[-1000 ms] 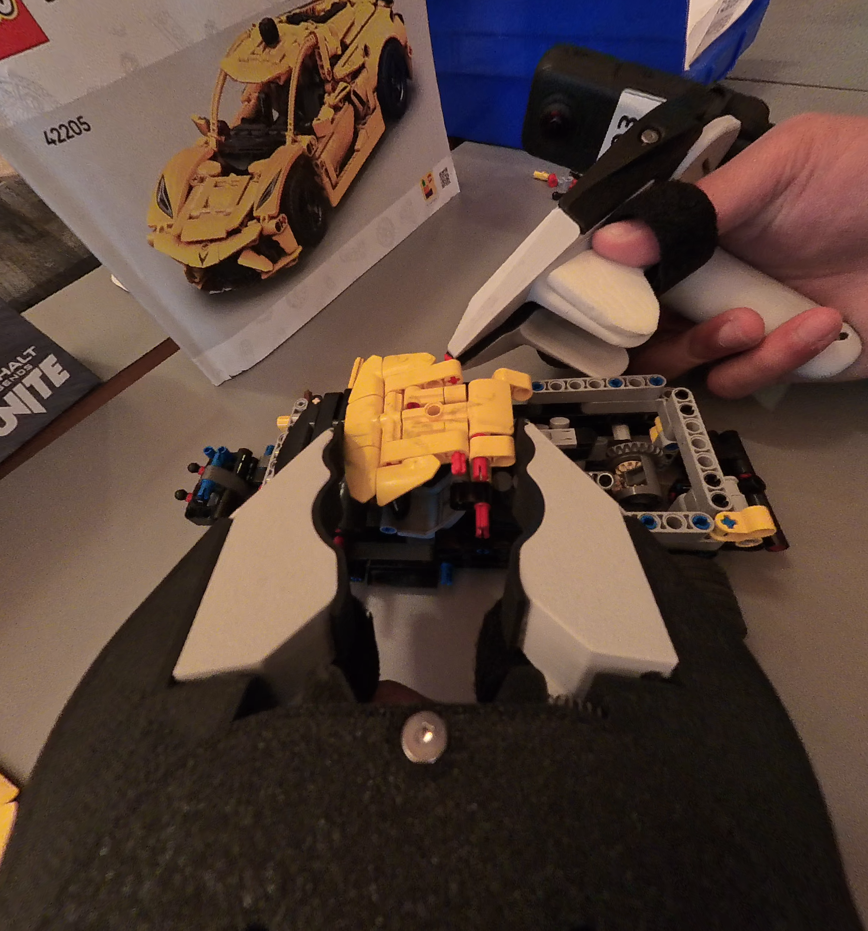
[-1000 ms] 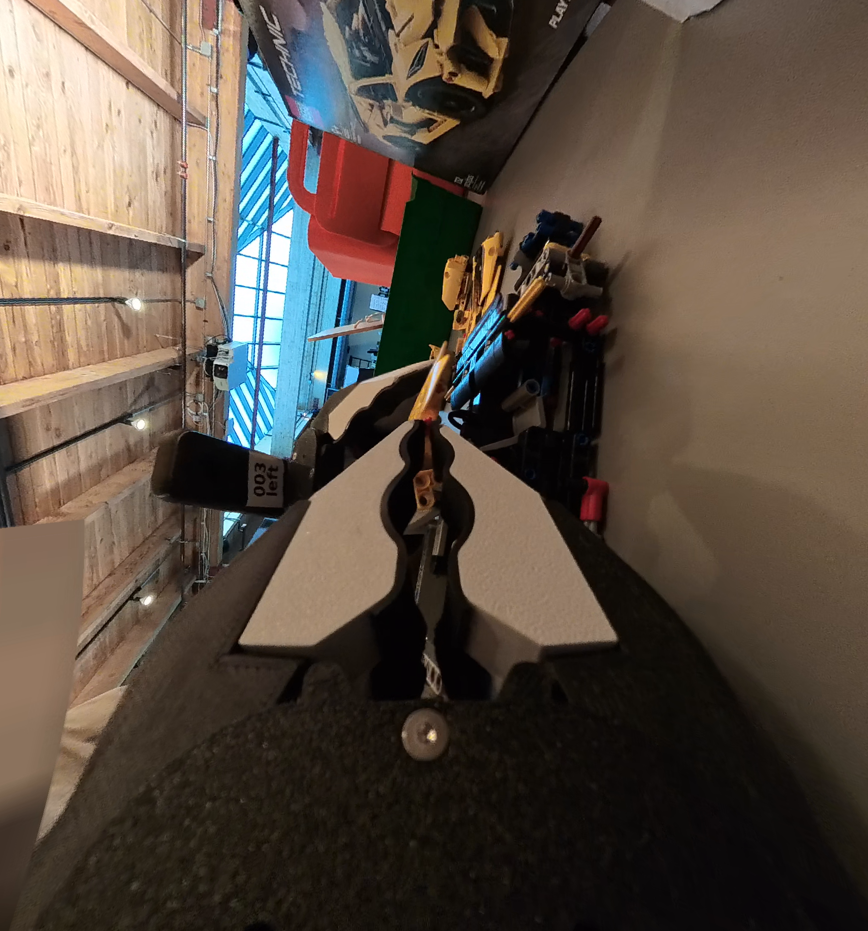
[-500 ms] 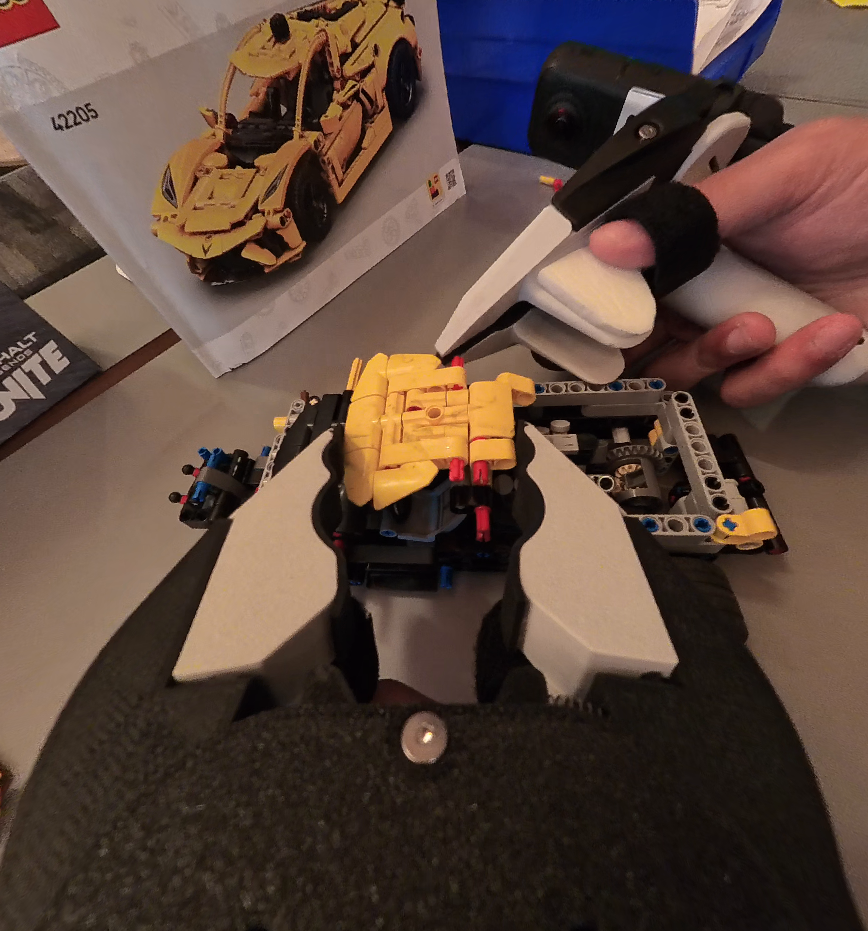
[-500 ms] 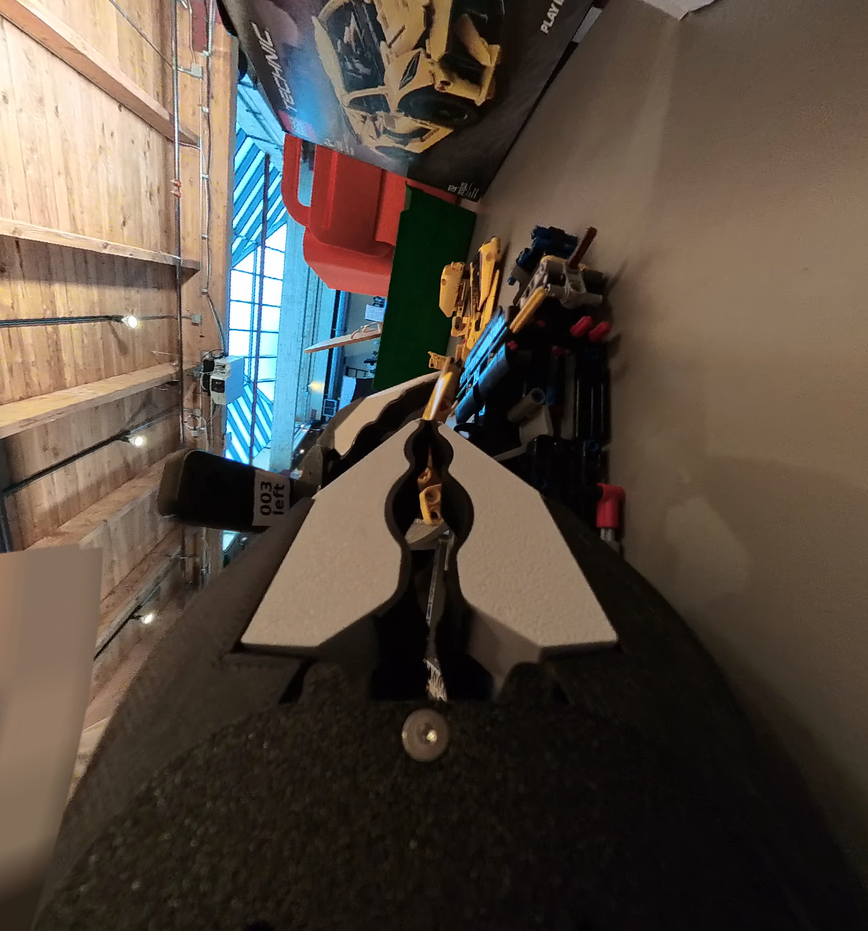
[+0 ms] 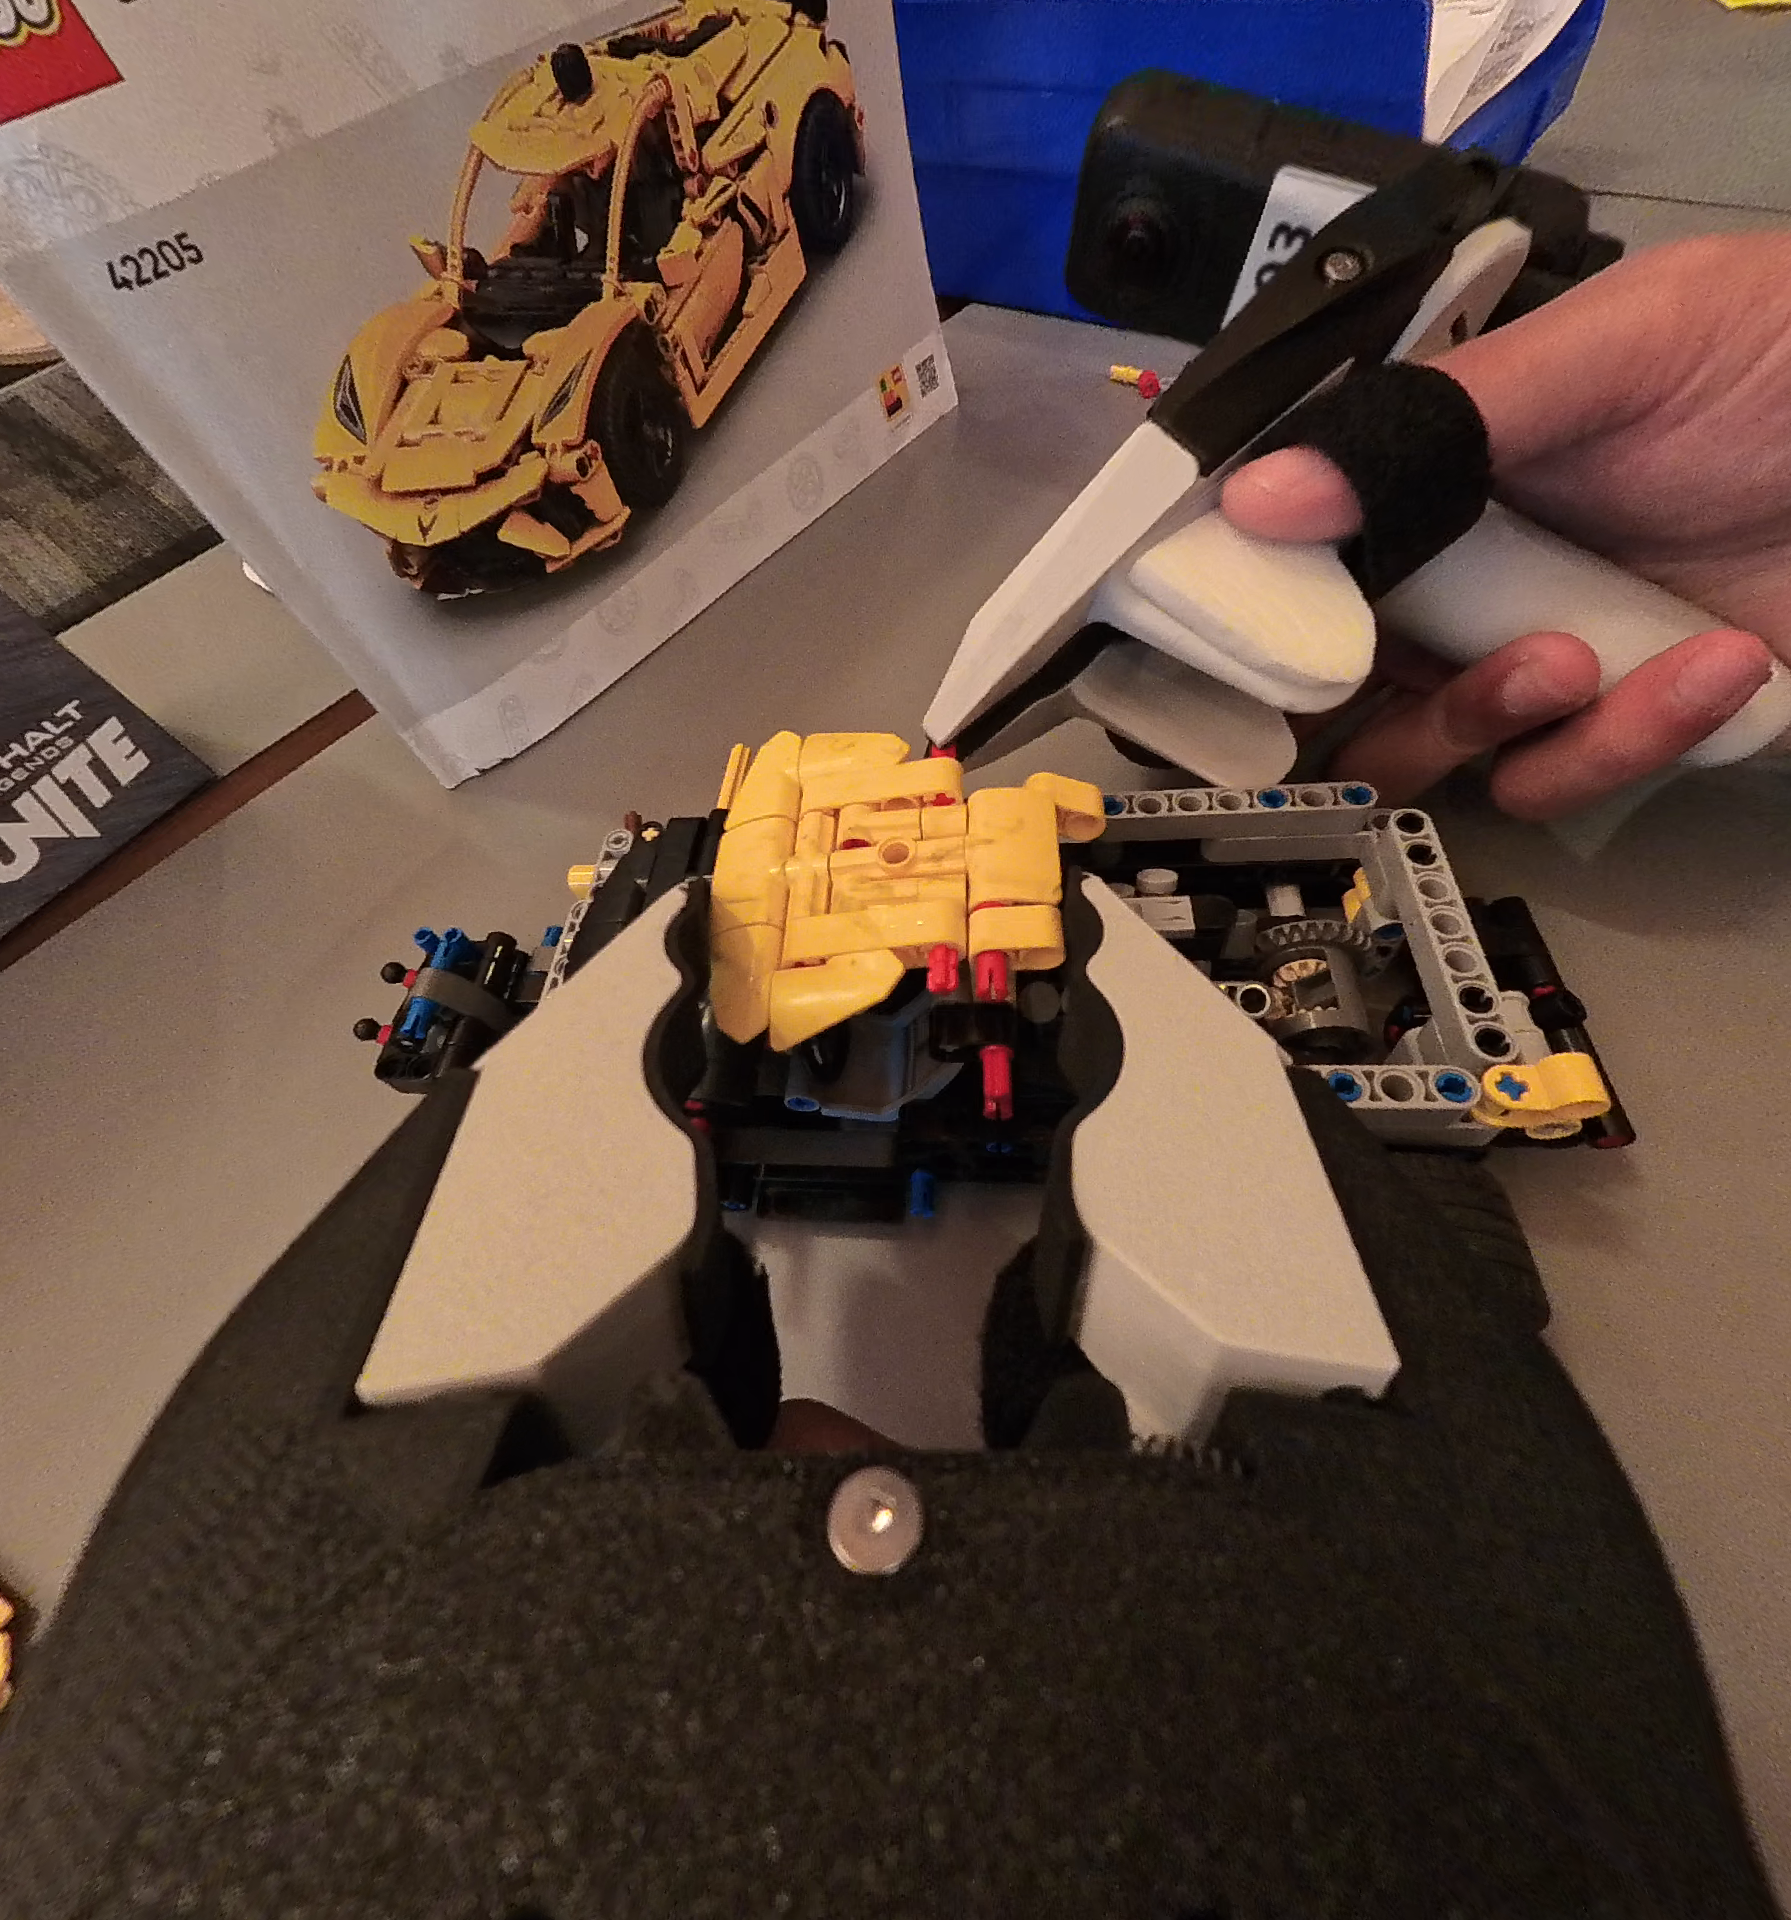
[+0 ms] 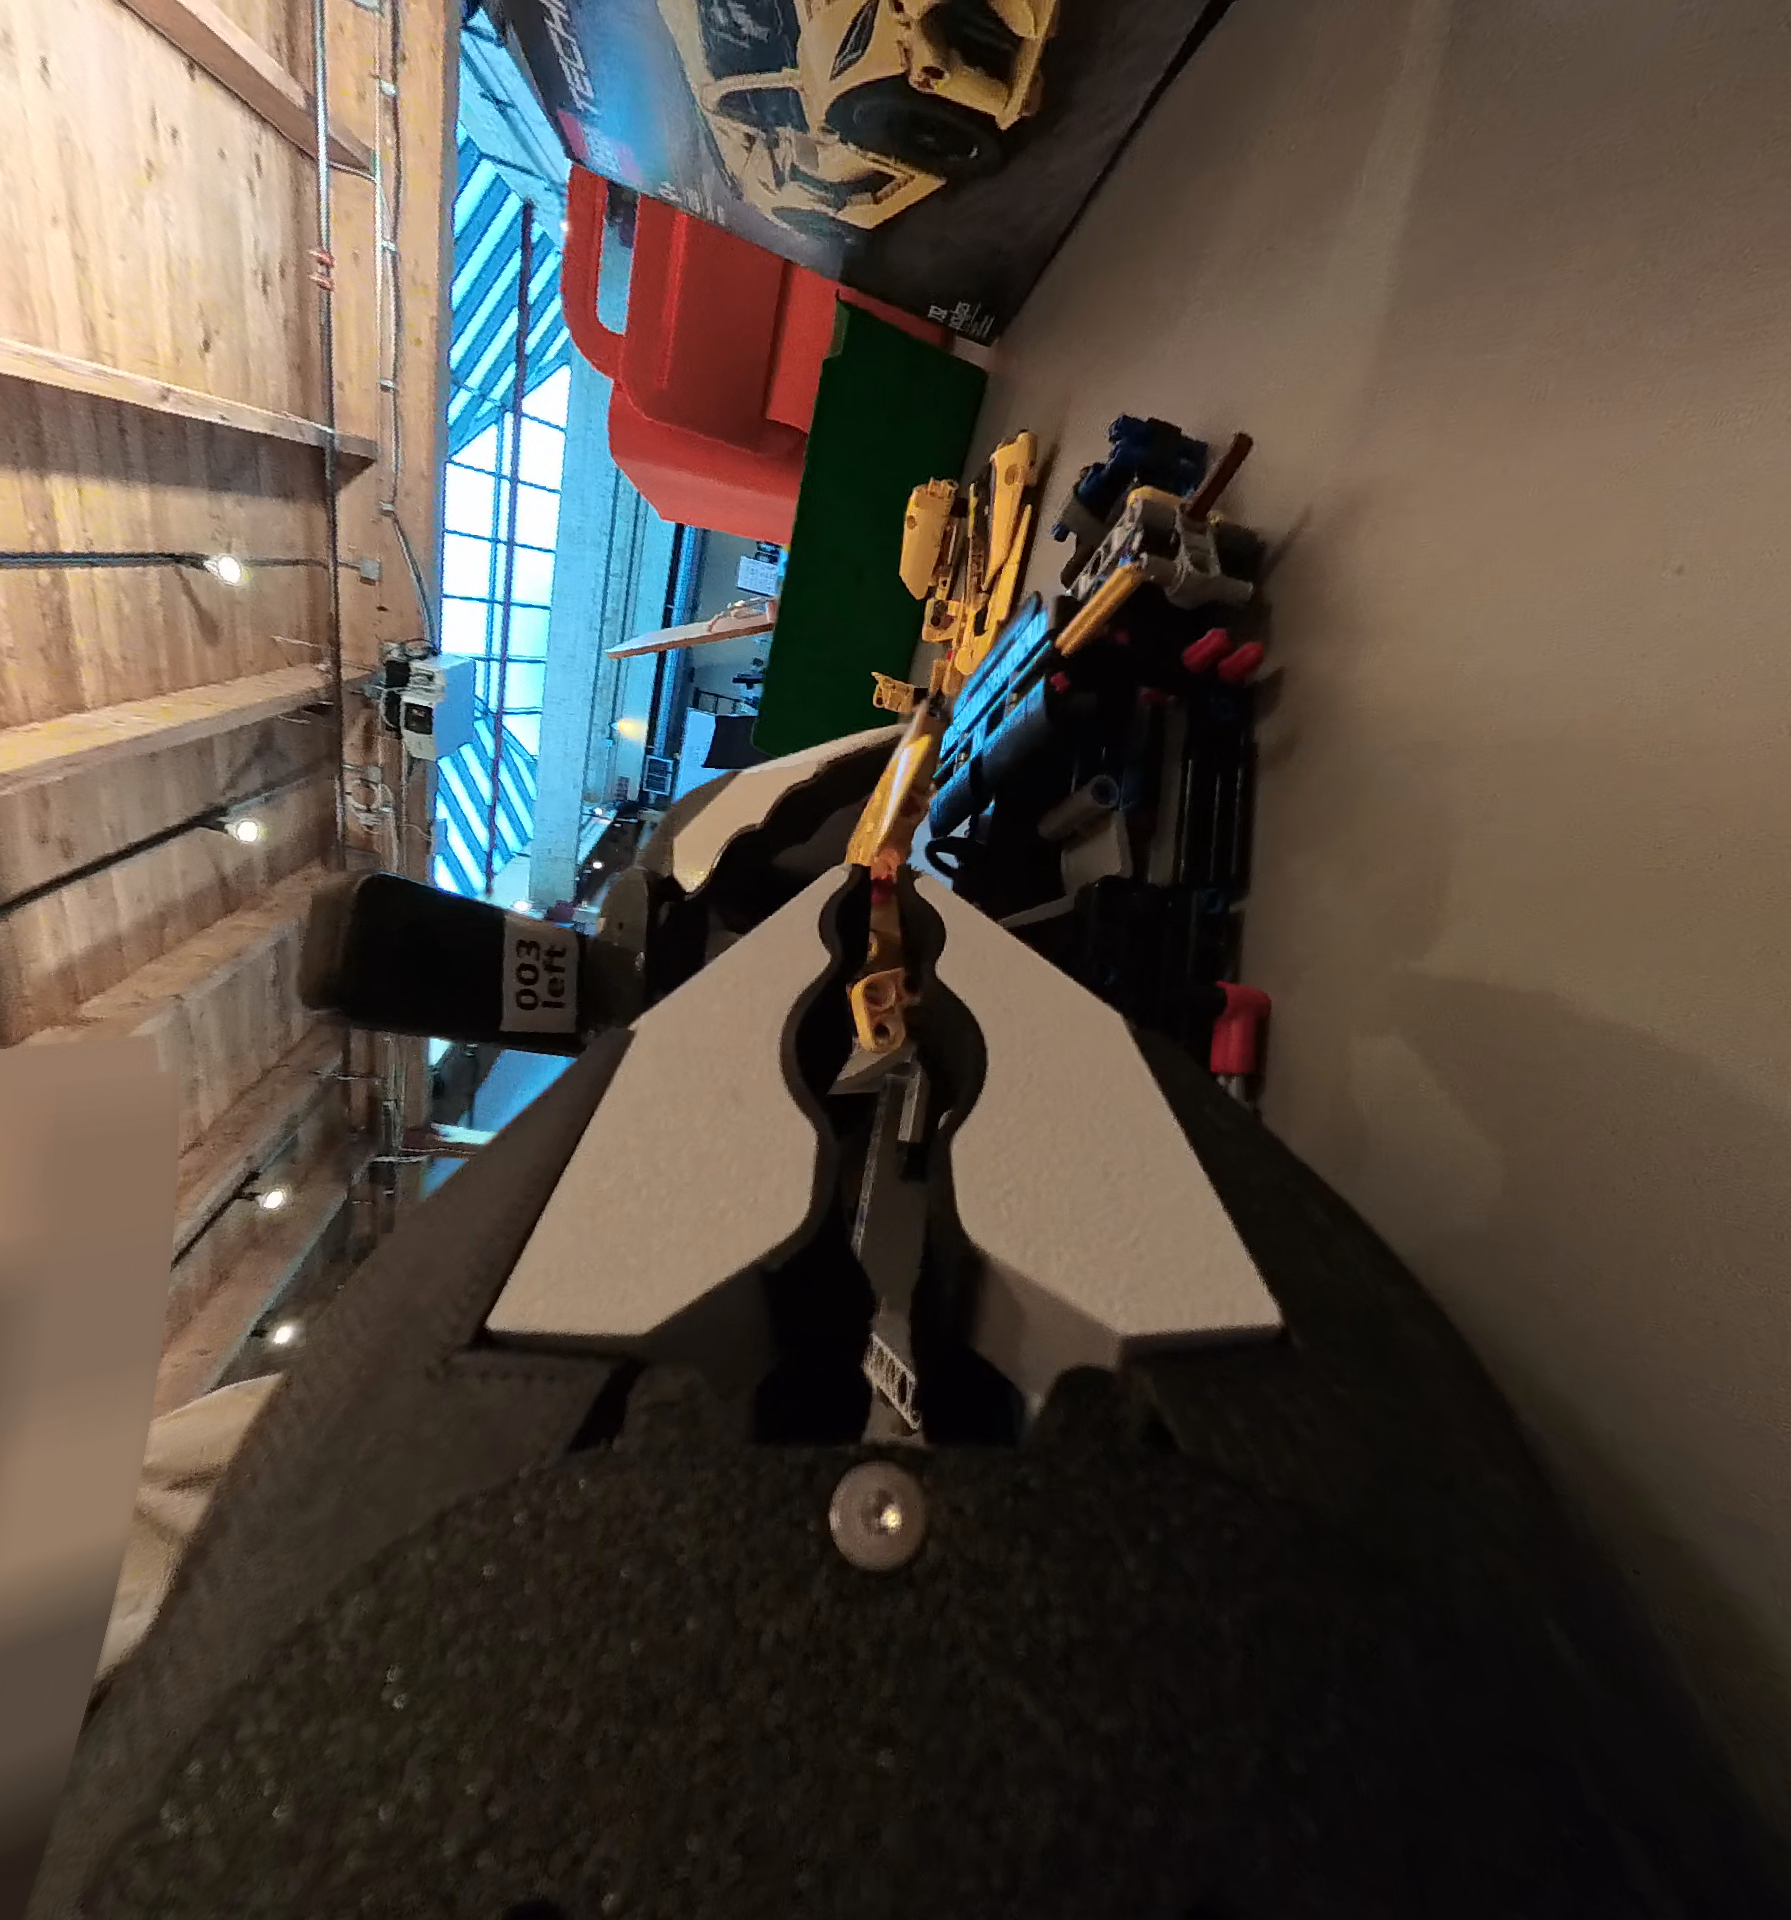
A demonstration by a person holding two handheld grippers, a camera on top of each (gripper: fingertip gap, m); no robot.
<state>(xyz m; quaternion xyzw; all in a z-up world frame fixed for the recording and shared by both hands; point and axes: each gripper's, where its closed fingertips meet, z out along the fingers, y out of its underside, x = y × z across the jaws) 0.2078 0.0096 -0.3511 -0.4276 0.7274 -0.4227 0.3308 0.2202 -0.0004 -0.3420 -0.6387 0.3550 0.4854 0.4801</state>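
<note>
Nearest to me, my left gripper [image 5: 886, 997] has its grey jaws spread wide around the middle of the half-built toy-brick car chassis [image 5: 984, 997], black and grey beams with a yellow panel block [image 5: 891, 883] on top; the inner faces seem to press its sides, which I judge steadies the model on the grey table [image 5: 195, 1143]; whether it truly clamps or merely brackets it I cannot tell.

My right gripper [image 6: 883, 904] lies rolled on its side with its jaws nearly together, only a narrow slit between them; the tips pinch a small red pin [image 5: 941, 750] at the far edge of the yellow block, probably so the part meets its hole end-on while the other claw braces the frame; a hand [image 5: 1649, 488] grips its white handle.

Beyond, a grey instruction booklet picturing a yellow car [image 5: 517, 343] stands propped; behind it a blue bin [image 5: 1130, 135] shows only white paper at its rim; farther off, red tubs [image 6: 704, 395] with contents hidden.
</note>
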